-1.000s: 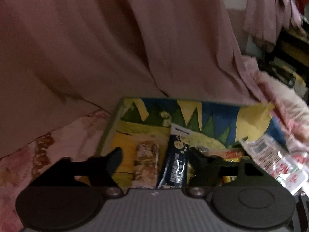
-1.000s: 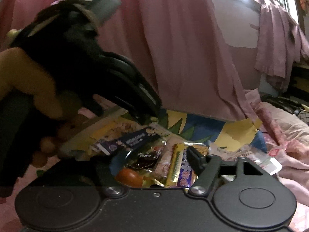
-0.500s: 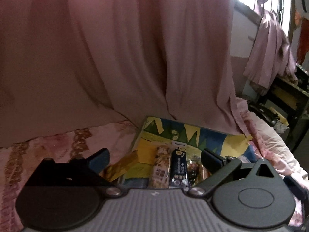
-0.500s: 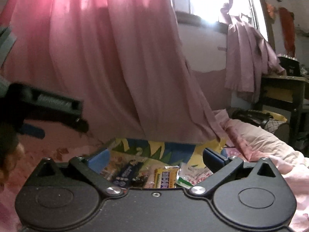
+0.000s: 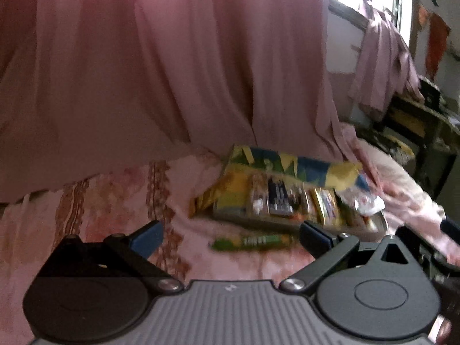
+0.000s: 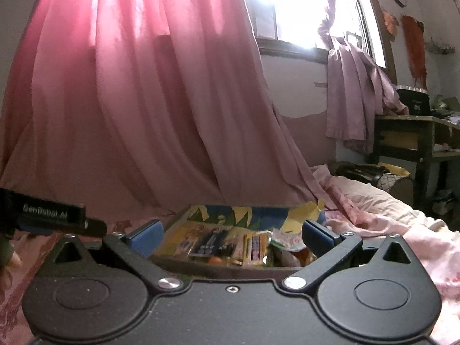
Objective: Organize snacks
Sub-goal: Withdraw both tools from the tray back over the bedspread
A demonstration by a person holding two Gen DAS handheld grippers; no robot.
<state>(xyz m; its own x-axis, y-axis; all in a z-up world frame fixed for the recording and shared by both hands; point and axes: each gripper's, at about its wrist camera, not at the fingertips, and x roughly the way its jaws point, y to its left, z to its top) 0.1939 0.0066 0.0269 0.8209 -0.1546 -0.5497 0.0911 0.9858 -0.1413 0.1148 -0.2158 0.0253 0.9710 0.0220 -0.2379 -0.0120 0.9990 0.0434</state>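
A colourful open box point(image 5: 290, 165) on the pink bed holds several snack packets, among them a dark blue bar point(image 5: 279, 198) and a yellow-purple packet point(image 5: 325, 207). A green packet point(image 5: 253, 241) lies on the bedcover in front of the box. My left gripper point(image 5: 230, 237) is open and empty, hovering back from the box above the green packet. In the right wrist view the box point(image 6: 238, 215) sits just beyond my right gripper point(image 6: 231, 237), which is open and empty. The yellow-purple packet point(image 6: 254, 248) and dark blue bar point(image 6: 208, 244) show between its fingers.
A pink curtain point(image 6: 143, 100) hangs behind the box. A pink patterned bedcover point(image 5: 115, 195) spreads left and front. A dark wooden table point(image 6: 414, 135) stands at the right, a bright window point(image 6: 302, 8) above. The left gripper's body point(image 6: 49, 218) shows at the left edge.
Both grippers have pulled back and up from the box. The left gripper no longer reaches among the packets; the box now looks smaller and farther, and the green packet has come into view.
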